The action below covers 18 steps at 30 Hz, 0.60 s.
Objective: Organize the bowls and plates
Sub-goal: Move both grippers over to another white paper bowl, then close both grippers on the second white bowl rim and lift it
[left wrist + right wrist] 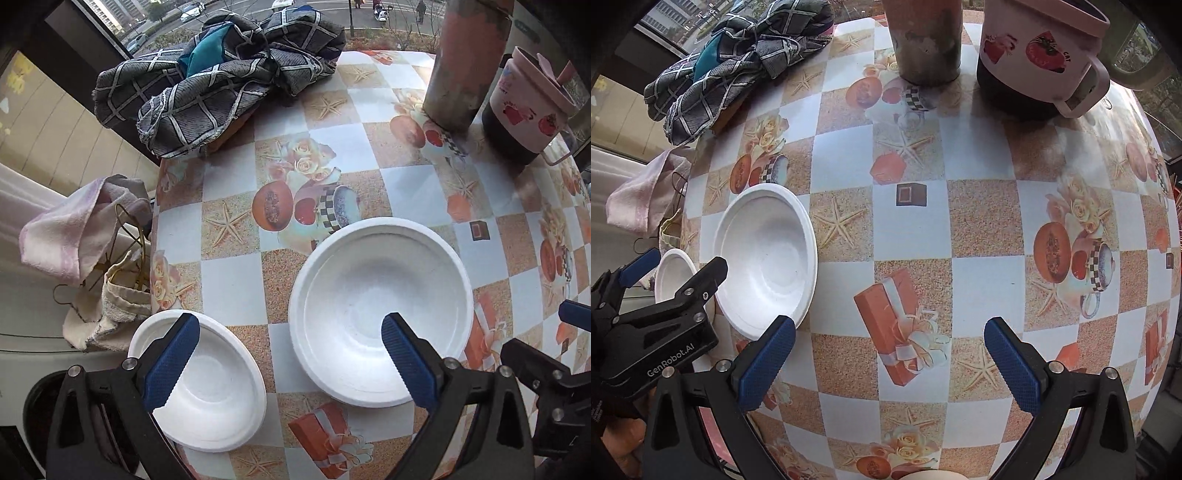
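Note:
Two white foam bowls sit on the patterned table. The large bowl (380,310) (768,258) stands near the table's front. The small bowl (207,384) (674,275) sits to its left at the table's edge. My left gripper (291,365) is open above both, its left finger over the small bowl and its right finger over the large bowl's near side. My right gripper (890,365) is open over bare tablecloth to the right of the large bowl, holding nothing. The left gripper (661,273) shows at the left of the right wrist view.
A crumpled checked cloth (221,74) (738,55) lies at the back left. A rusty pillar (465,62) (927,40) and a pink mug (532,107) (1038,55) stand at the back. Towels (74,229) and a bag hang off the left edge. A pale rim (931,475) shows at the front edge.

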Available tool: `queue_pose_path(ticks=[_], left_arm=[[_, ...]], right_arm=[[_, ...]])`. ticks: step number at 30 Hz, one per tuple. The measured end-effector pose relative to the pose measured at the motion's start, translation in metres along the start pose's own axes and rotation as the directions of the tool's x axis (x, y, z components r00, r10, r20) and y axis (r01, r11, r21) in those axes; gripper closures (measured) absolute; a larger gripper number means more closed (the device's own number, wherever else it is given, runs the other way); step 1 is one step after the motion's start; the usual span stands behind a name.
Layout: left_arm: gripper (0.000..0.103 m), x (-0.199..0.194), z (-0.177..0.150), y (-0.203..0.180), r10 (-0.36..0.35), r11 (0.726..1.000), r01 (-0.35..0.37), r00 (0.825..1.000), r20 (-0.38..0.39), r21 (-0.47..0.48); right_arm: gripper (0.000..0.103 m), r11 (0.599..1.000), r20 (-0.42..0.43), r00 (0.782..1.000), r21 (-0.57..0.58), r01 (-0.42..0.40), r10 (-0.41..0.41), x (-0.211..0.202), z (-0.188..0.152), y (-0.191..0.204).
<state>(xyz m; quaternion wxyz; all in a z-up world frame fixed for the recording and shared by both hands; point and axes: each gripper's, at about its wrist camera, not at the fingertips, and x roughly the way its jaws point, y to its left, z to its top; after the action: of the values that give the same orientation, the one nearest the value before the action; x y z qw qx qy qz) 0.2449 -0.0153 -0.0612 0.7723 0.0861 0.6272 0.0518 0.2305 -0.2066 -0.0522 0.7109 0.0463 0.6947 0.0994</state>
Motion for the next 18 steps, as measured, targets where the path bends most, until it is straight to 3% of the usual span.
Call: queue_pose_path(ticks=[8, 13, 14, 15, 18], left_arm=[[0.009, 0.035, 0.019, 0.0, 0.025, 0.999, -0.023, 0.999, -0.047, 0.047], [0.031, 0.051, 0.031, -0.003, 0.035, 0.995, -0.027, 0.995, -0.089, 0.091], [0.033, 0.054, 0.032, -0.004, 0.028, 0.995, -0.018, 0.994, -0.104, 0.099], [0.038, 0.058, 0.033, -0.006, 0.021, 0.994, -0.007, 0.992, -0.125, 0.109], [0.049, 0.06, 0.032, -0.013, -0.001, 0.99, 0.021, 0.99, -0.142, 0.138]], right_arm=[[0.0, 1.0, -0.035, 0.999, 0.004, -0.025, 0.025, 0.031, 0.014, 0.012], [0.0, 0.999, -0.037, 0.999, 0.004, -0.038, 0.038, 0.043, 0.02, 0.017], [0.003, 0.999, -0.037, 0.999, 0.002, -0.039, 0.039, 0.045, 0.02, 0.018], [0.015, 0.999, -0.037, 0.998, 0.001, -0.044, 0.044, 0.047, 0.021, 0.019], [0.031, 0.995, -0.052, 0.994, 0.027, -0.1, 0.101, 0.051, 0.022, 0.017]])
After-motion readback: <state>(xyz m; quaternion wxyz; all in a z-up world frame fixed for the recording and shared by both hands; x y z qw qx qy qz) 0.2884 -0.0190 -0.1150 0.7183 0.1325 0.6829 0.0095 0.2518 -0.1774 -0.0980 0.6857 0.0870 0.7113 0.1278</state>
